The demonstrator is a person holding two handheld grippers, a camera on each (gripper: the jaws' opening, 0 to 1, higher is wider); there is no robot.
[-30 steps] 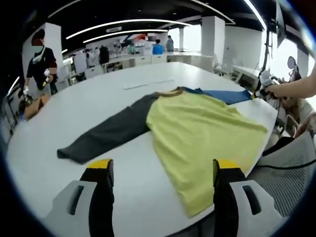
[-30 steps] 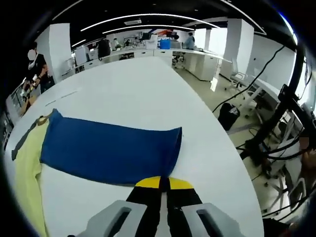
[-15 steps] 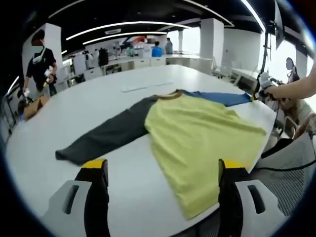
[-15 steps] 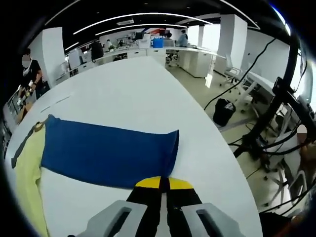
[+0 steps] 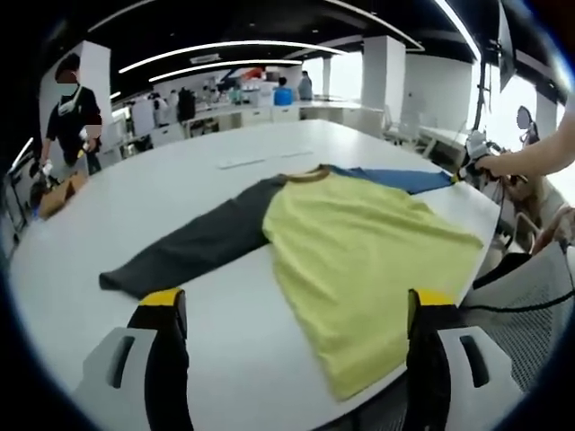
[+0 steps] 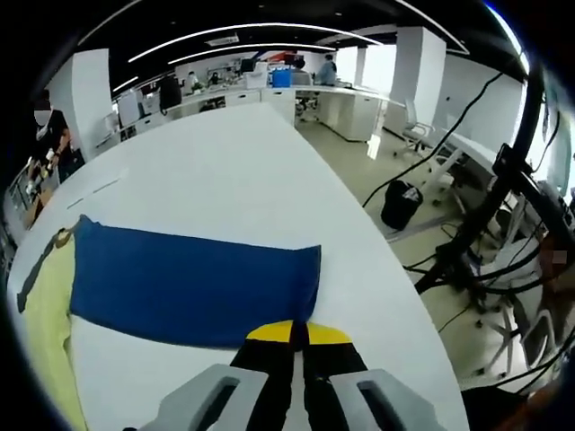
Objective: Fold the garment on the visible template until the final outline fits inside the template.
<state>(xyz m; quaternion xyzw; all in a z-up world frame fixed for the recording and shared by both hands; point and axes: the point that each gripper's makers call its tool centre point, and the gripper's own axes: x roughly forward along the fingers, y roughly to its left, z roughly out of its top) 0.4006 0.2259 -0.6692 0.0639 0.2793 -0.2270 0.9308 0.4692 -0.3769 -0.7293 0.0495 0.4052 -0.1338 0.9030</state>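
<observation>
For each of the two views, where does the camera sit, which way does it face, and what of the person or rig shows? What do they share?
Left gripper view: rides the left hand-held gripper, jaws wide apart, facing across the white table at the yellow-green shirt with a dark grey sleeve; a person's forearm enters at right.
Right gripper view: rides the right hand-held gripper, jaws together, at the cuff of the blue sleeve.
Shared: shirt, blue sleeve, table.
</observation>
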